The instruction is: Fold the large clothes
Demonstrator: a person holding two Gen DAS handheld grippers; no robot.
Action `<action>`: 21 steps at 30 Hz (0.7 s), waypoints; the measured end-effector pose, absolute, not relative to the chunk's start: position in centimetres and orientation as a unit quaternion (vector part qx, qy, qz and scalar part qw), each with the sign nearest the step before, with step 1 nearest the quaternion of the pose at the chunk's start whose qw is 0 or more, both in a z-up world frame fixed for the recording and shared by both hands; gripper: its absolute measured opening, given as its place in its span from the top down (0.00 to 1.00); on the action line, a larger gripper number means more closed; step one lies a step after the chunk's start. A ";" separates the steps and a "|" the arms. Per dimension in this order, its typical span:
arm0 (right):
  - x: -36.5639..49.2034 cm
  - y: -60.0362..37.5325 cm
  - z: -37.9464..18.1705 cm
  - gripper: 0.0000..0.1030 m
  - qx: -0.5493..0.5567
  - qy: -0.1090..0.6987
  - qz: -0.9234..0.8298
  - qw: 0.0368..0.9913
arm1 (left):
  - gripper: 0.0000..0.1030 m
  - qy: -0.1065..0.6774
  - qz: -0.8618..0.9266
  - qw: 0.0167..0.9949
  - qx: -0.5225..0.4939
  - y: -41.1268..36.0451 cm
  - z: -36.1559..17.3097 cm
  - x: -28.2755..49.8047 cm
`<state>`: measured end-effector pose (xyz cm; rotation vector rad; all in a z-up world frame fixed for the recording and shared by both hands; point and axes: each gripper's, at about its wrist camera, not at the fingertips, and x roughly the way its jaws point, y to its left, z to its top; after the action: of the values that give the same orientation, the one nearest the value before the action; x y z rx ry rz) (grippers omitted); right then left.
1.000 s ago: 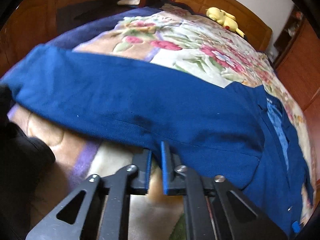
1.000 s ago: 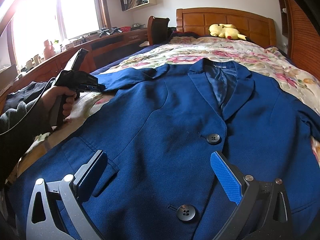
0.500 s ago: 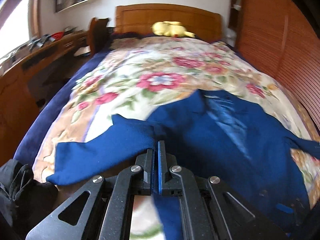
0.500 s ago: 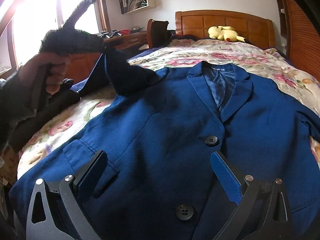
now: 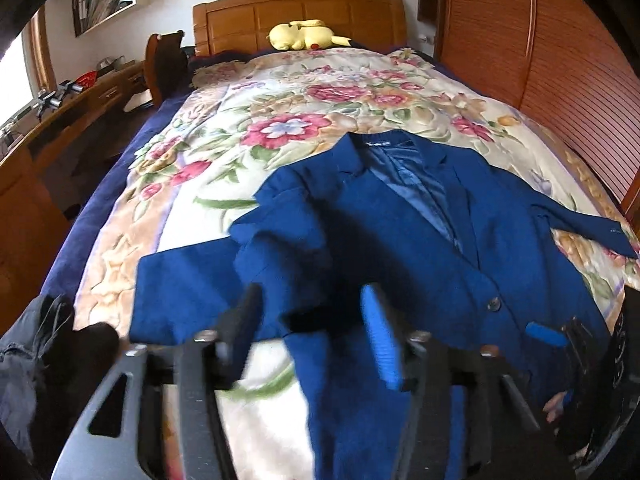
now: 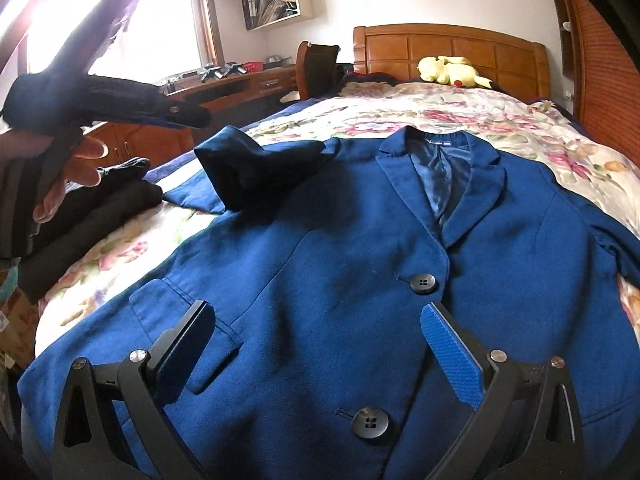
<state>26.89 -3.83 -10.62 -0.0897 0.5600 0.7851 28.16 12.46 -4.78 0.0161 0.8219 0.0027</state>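
A blue blazer (image 6: 340,264) lies face up and buttoned on the flowered bedspread (image 5: 304,92); it also shows in the left wrist view (image 5: 420,232). Its left sleeve (image 6: 240,168) lies folded in over the shoulder, bunched and partly raised; the same sleeve shows in the left wrist view (image 5: 288,248). My left gripper (image 5: 312,328) is open and empty above that sleeve; in the right wrist view it (image 6: 176,114) hovers at the upper left, held by a hand. My right gripper (image 6: 320,344) is open, low over the blazer's front near the two buttons.
A yellow plush toy (image 6: 452,70) lies by the wooden headboard (image 5: 300,16). A wooden desk (image 5: 60,120) and a chair (image 6: 318,68) stand left of the bed. Dark clothes (image 6: 92,216) lie at the bed's left edge. A slatted wooden wall (image 5: 560,60) runs along the right.
My left gripper lifted the sleeve, carried it in over the blazer's shoulder, then opened and let it go. My right gripper stayed open in place.
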 end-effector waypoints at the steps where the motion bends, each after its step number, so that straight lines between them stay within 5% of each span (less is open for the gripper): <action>1: 26.9 -3.8 -10.6 0.01 -0.044 0.270 0.377 0.885 | 0.32 0.399 0.008 0.917 0.009 13.0 -4.9 28.0; 21: 27.2 -3.5 -10.6 0.01 -0.053 0.278 0.380 0.880 | 0.28 0.473 0.146 0.868 -0.028 27.6 -16.2 33.3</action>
<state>27.23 -3.52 -10.57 -0.1106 0.5801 0.7918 33.31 27.59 -16.25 -0.0582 0.9897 0.3057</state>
